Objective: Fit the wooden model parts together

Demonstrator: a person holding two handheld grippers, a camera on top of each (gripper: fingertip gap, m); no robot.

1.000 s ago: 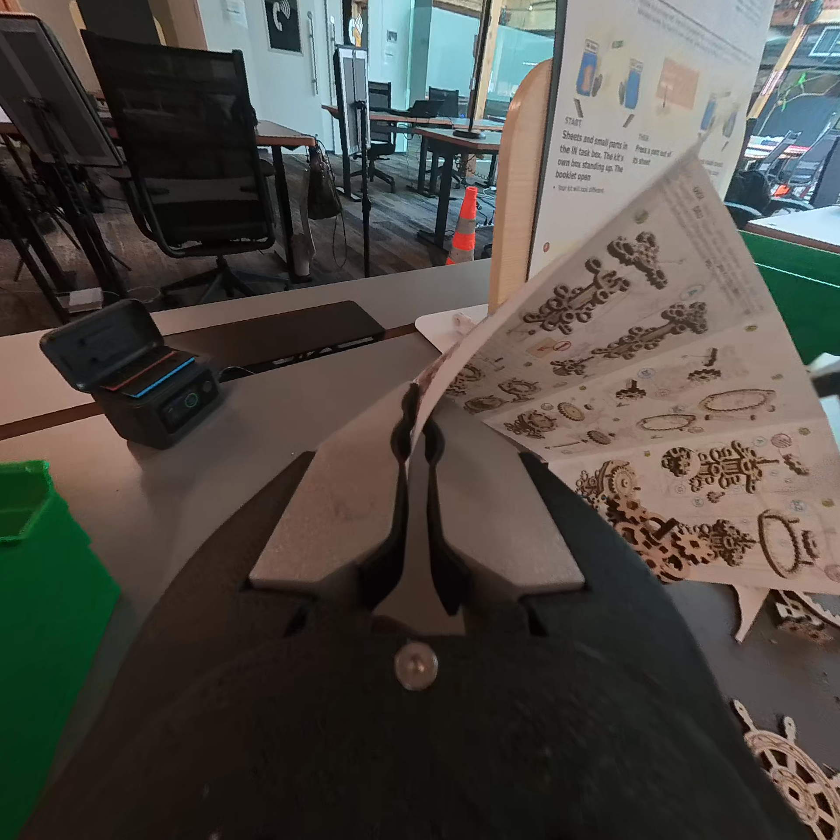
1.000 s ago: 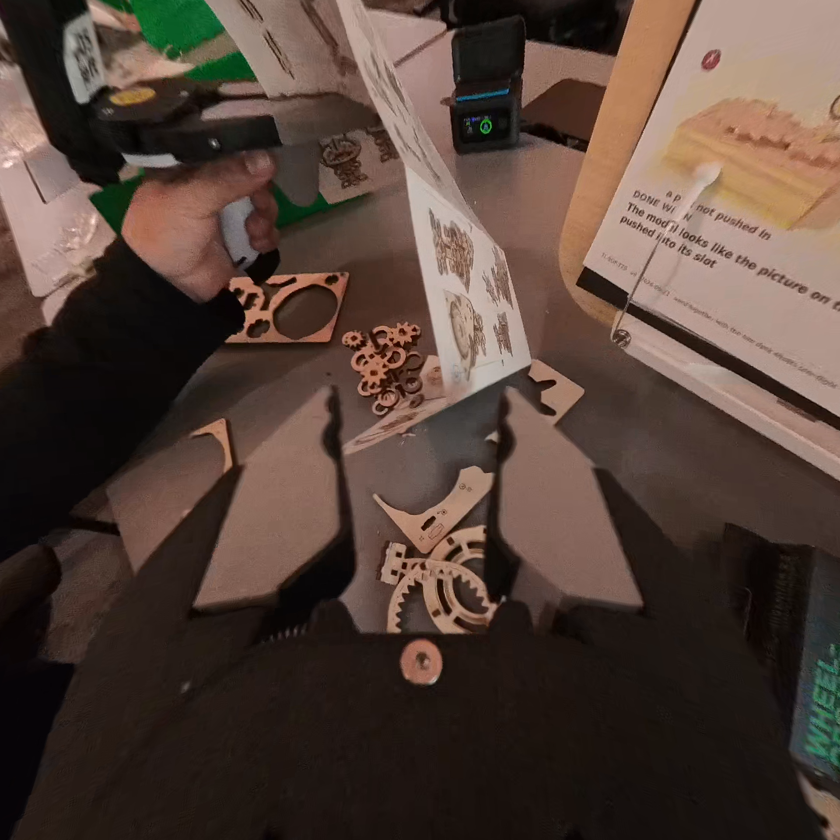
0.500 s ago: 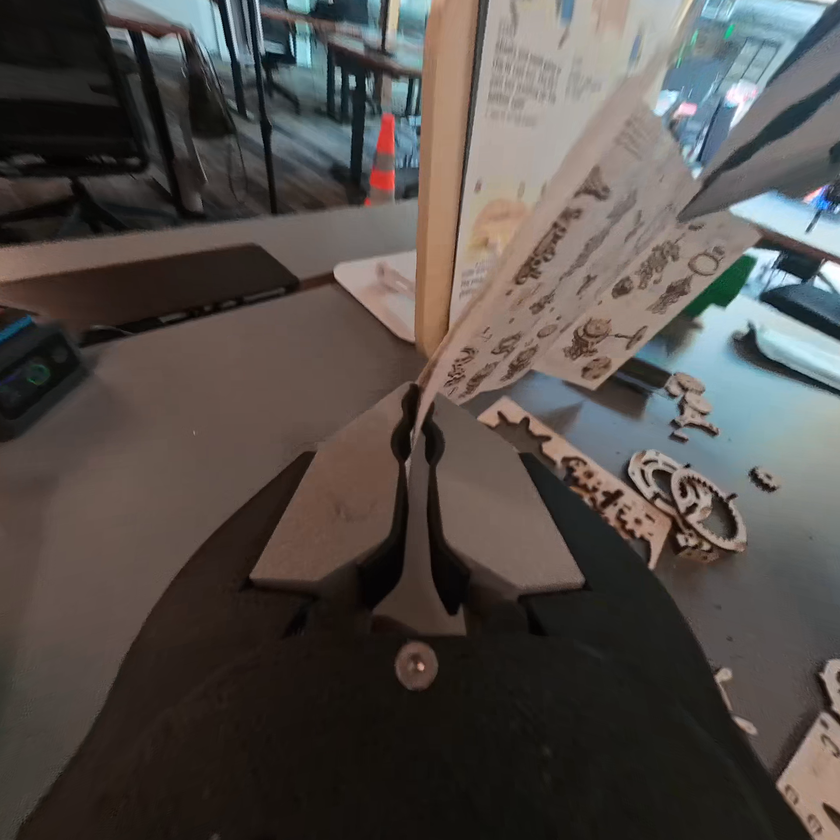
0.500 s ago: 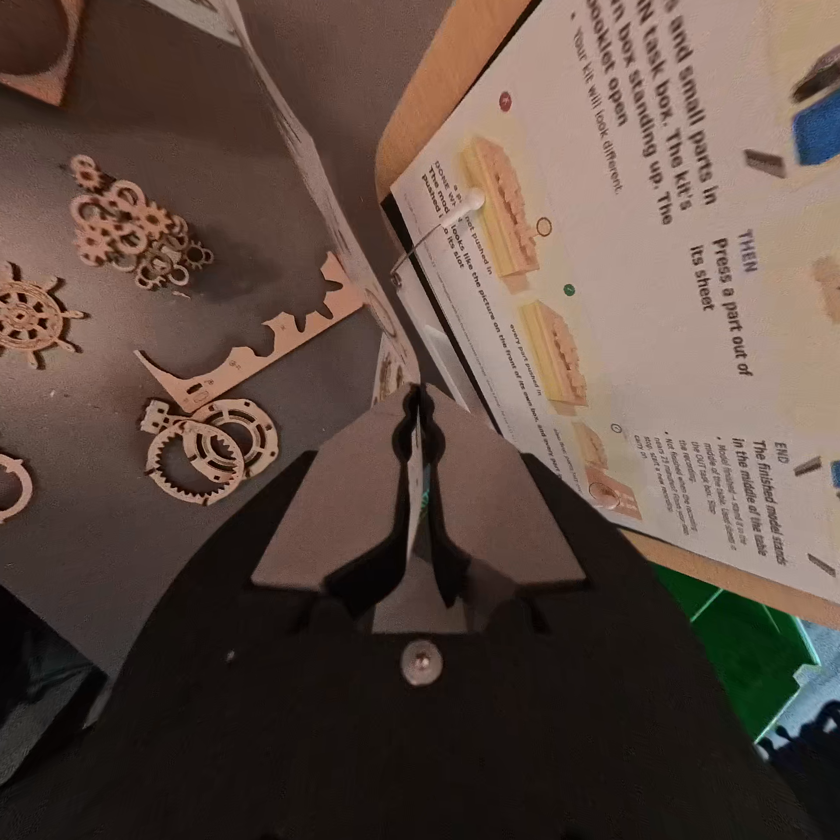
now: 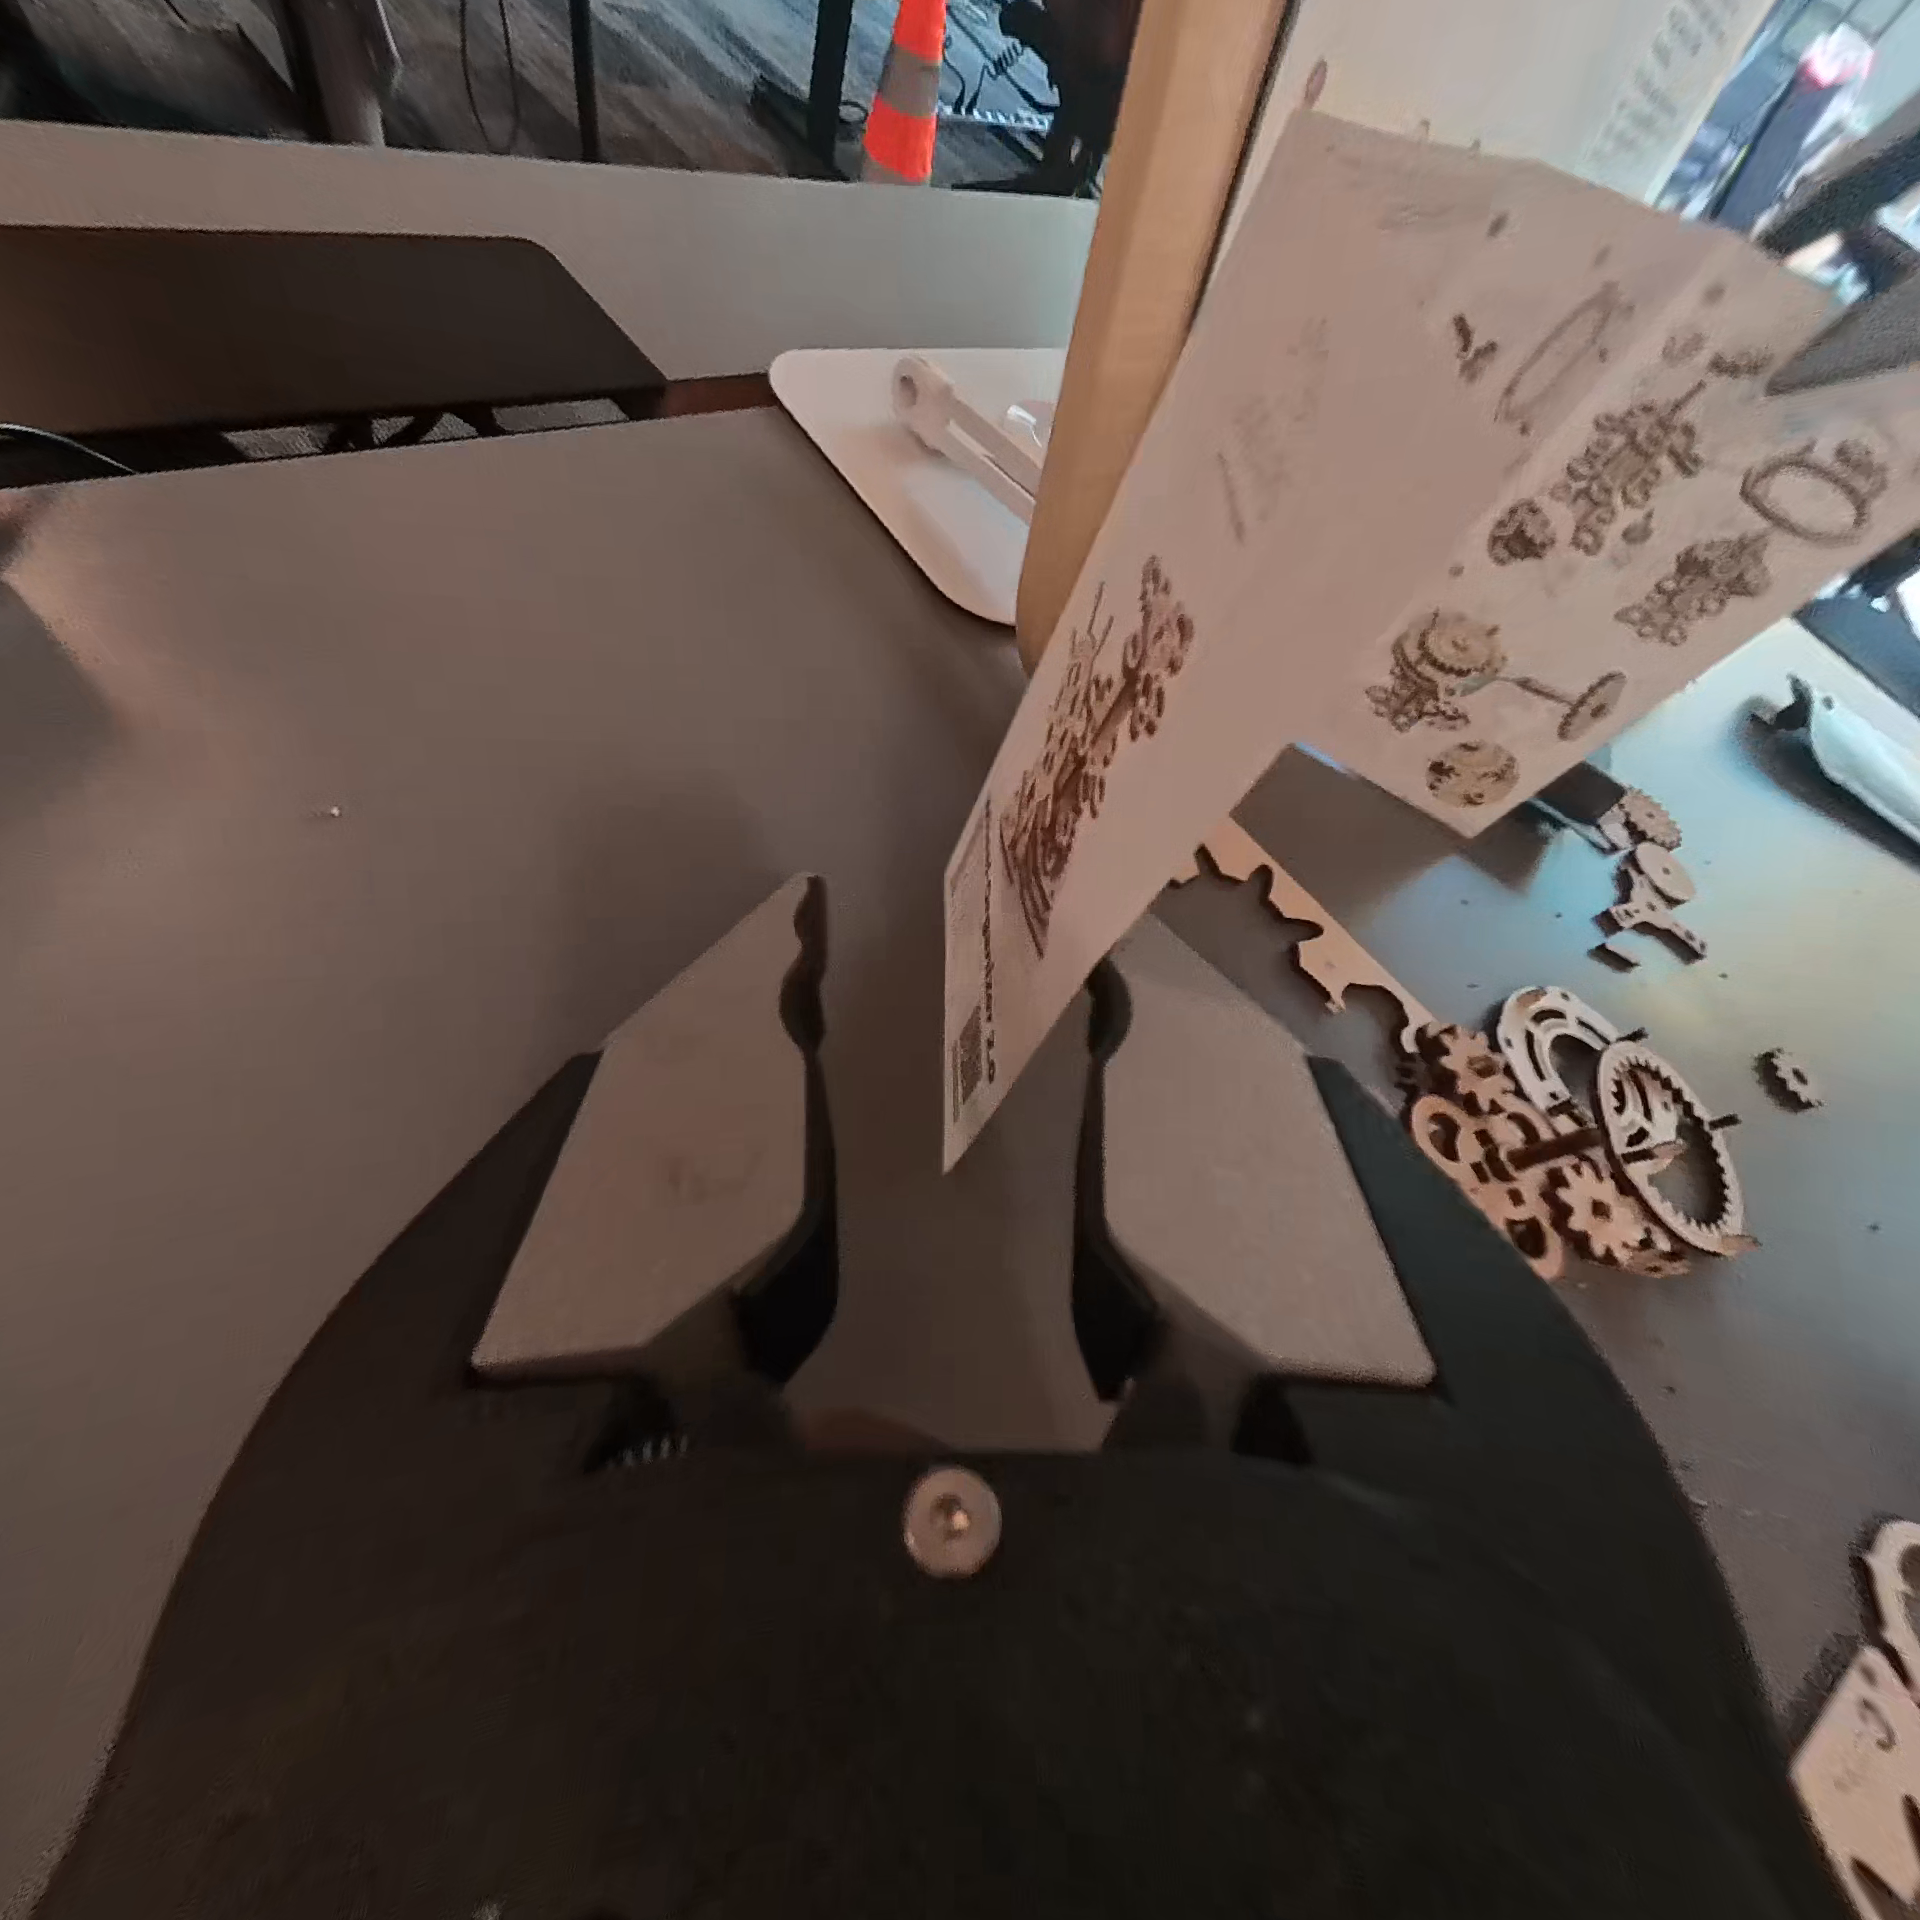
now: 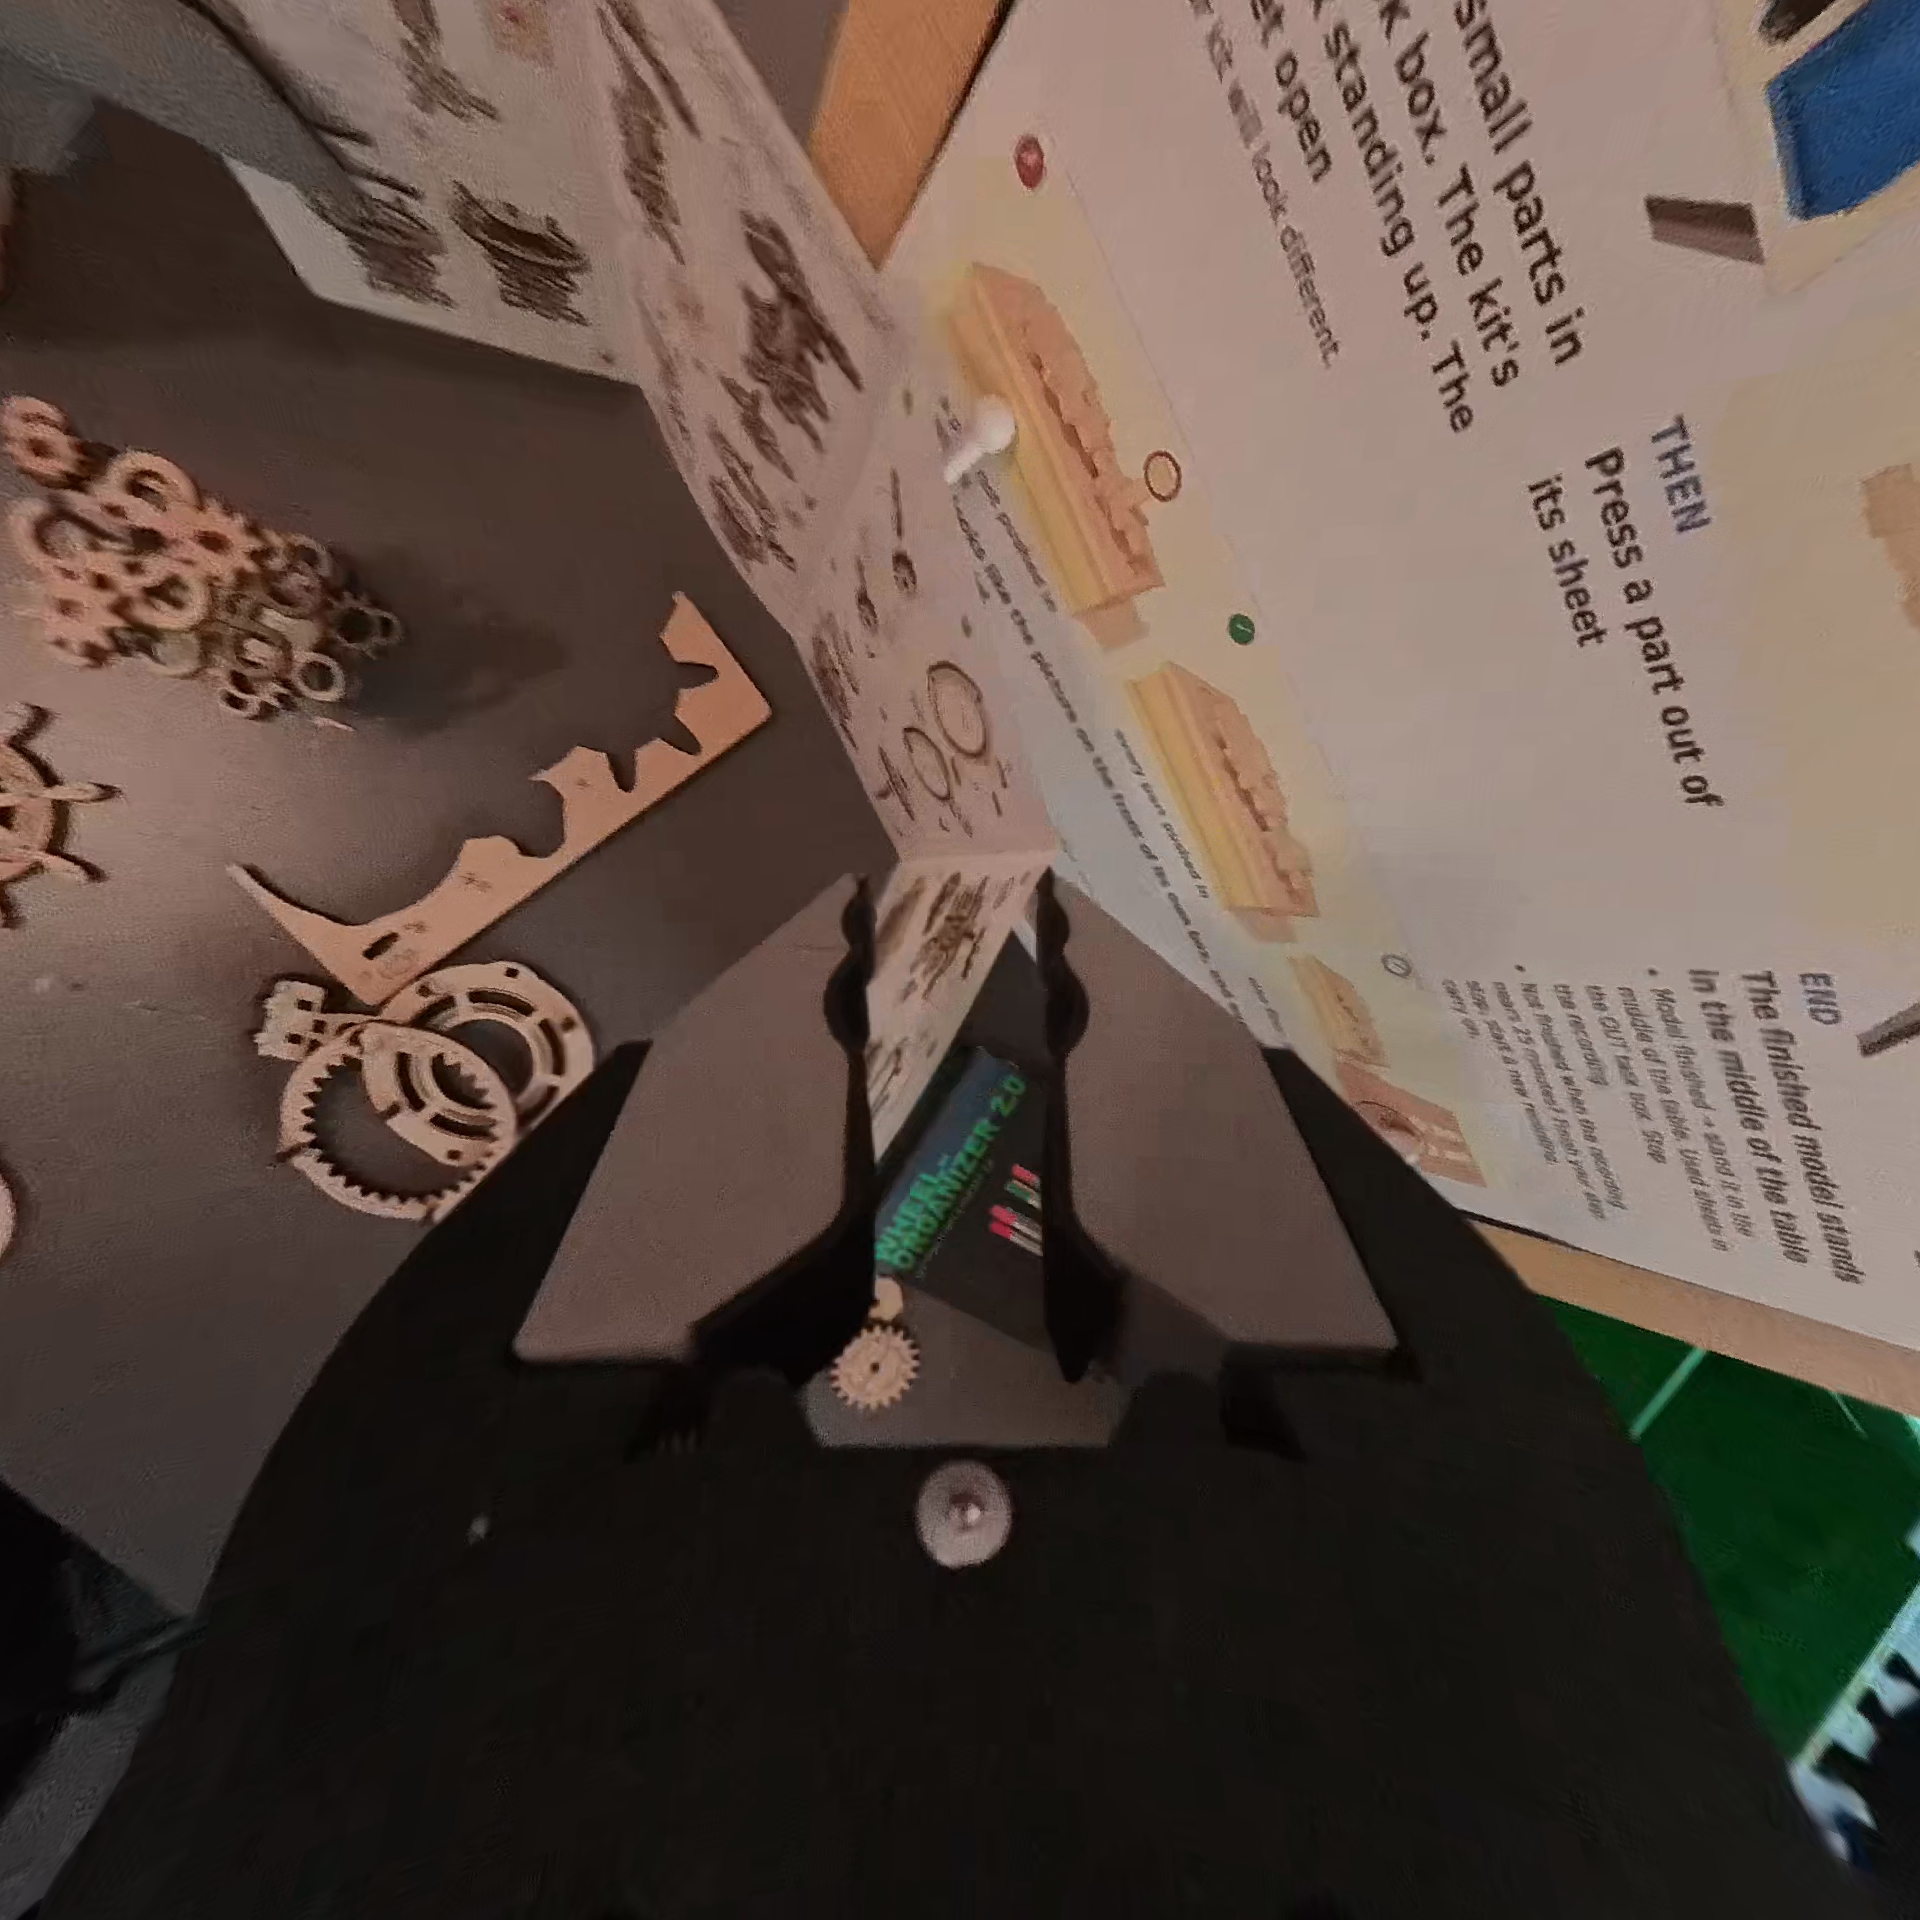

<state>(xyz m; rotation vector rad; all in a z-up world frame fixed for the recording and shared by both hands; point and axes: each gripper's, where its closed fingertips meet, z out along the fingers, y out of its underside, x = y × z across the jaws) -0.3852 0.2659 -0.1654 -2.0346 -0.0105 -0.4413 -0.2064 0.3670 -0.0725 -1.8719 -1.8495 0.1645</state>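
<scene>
The printed instruction booklet (image 5: 1351, 520) hangs unfolded in the air, blurred. Its lower corner sits between the spread fingers of my left gripper (image 5: 951, 935), which is open and does not pinch it. In the right wrist view the booklet (image 6: 790, 343) reaches down to my right gripper (image 6: 951, 894). Its jaws stand apart with a folded page loose between them. Wooden parts lie on the grey table: a ring gear assembly (image 6: 416, 1091), a pile of small gears (image 6: 187, 561), a cut-out scrap strip (image 6: 540, 831) and one small gear (image 6: 878, 1361). The gear assembly also shows in the left wrist view (image 5: 1558, 1153).
A tall wooden-edged instruction board (image 6: 1455, 520) stands close on the right, on a white base (image 5: 935, 468). A dark kit box (image 6: 966, 1174) lies below the right fingers. A green bin (image 6: 1714, 1455) sits behind the board. An orange cone (image 5: 904, 94) stands on the floor beyond. The grippers' ends are close to 25 cm from one another. The left gripper is farther from the small gear (image 6: 878, 1361), some 40 cm, than the right, some 25 cm.
Both grippers have opened: the left let go of the booklet's corner, and the right, which had shut on the booklet half a second ago, now has its jaws apart. The booklet has unfolded further.
</scene>
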